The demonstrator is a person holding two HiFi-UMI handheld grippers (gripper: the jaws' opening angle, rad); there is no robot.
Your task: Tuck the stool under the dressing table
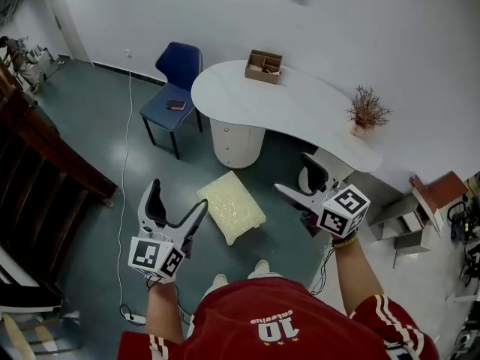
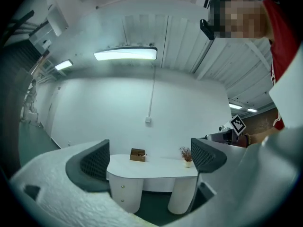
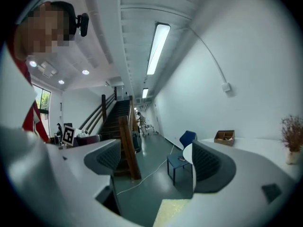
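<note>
The stool (image 1: 231, 205), a low block with a pale yellow cushion, stands on the green floor in front of the white curved dressing table (image 1: 315, 111), out from under it. My left gripper (image 1: 177, 204) hangs open just left of the stool, with nothing between its fingers. My right gripper (image 1: 297, 180) is open and empty to the stool's right, near the table's round leg. The left gripper view looks level at the dressing table (image 2: 156, 168) through that open left gripper (image 2: 151, 159). In the right gripper view a corner of the stool (image 3: 176, 213) shows below the open right gripper (image 3: 156, 161).
A blue chair (image 1: 174, 88) stands at the table's left end. On the table are a wooden box (image 1: 263, 67) and a dried plant (image 1: 366, 112). A dark wooden staircase (image 1: 45, 163) fills the left. A white cable (image 1: 124, 186) runs along the floor. Low shelves (image 1: 416, 212) stand at the right.
</note>
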